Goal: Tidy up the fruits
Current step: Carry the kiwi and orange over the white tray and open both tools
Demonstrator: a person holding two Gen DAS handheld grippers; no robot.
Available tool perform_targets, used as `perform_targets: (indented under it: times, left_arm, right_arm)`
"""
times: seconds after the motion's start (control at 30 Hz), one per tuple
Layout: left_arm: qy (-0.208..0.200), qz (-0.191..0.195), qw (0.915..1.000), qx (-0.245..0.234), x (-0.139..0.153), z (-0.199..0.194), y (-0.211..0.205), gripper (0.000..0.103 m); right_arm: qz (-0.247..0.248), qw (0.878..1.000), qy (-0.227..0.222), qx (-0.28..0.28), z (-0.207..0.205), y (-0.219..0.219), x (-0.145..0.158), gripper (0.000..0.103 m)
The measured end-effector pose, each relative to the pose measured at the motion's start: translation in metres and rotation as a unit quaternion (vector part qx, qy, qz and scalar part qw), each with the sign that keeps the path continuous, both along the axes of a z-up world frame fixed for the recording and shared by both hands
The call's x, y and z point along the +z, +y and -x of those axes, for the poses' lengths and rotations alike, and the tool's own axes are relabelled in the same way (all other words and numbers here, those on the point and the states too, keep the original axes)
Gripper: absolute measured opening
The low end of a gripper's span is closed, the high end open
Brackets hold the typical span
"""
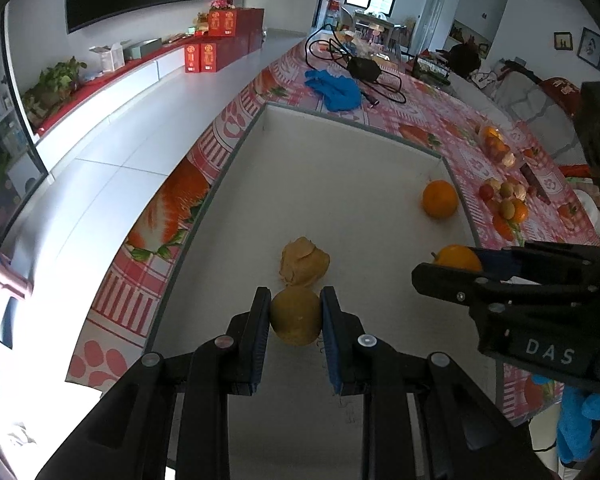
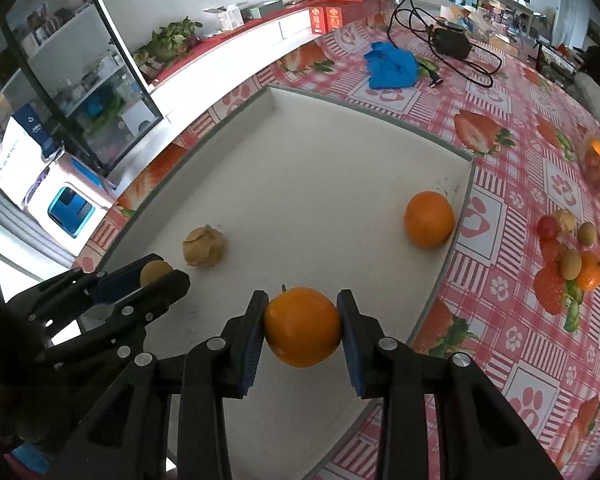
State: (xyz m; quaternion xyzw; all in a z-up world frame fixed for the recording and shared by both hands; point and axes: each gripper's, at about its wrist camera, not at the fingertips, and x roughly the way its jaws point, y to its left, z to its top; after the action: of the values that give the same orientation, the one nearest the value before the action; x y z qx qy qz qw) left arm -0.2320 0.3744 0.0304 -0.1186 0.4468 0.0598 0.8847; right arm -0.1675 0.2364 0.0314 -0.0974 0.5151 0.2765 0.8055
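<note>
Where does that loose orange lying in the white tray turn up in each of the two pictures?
Left wrist view: the loose orange lies right of centre, in the tray's far right corner.
Right wrist view: it lies right of centre, against the tray's right wall.
Shared landmark: the papery husked fruit on the tray floor.

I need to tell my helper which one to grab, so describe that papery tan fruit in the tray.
Find the shallow white tray on the red checked tablecloth. Inside it, near the left gripper, lies the husk-wrapped fruit: crinkled, dull tan, unlike the smooth bright orange opposite.
</note>
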Motion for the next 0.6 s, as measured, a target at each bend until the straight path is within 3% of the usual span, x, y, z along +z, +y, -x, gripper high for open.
perform_targets:
  times: [0.37,0.4,0.47,0.5,0.53,0.57,0.6]
  left_arm:
    - [0.012,-0.01,0.9999,-0.004,-0.007,-0.006,-0.007,0.028]
    - [0.011,-0.014,0.9998,-0.004,-0.007,-0.006,-0.008,0.031]
    - [0.006,-0.024,0.9997,-0.003,-0.006,-0.007,-0.011,0.055]
    - [0.002,-0.027,0.9996,0.0,-0.004,-0.006,-0.012,0.071]
    - [-0.008,-0.031,0.9995,0.006,-0.001,-0.004,-0.012,0.078]
    - [-0.016,-0.032,0.9993,0.008,0.001,-0.002,-0.012,0.078]
    - [-0.025,-0.032,0.9992,0.008,0.005,0.0,-0.012,0.079]
  right_arm:
    - [0.001,1.0,-0.002,-0.004,-0.002,-0.004,-0.004,0.037]
    - [0.001,1.0,-0.005,-0.004,-0.002,-0.004,-0.002,0.037]
    - [-0.001,1.0,-0.005,-0.002,-0.003,-0.005,-0.001,0.037]
    - [-0.002,1.0,-0.003,0.0,-0.004,-0.005,0.001,0.037]
    - [-0.003,1.0,-0.002,0.001,-0.004,-0.005,0.002,0.037]
    - [-0.004,1.0,-0.001,0.0,-0.004,-0.006,0.003,0.037]
    - [-0.005,1.0,-0.002,-0.002,-0.004,-0.007,0.004,0.043]
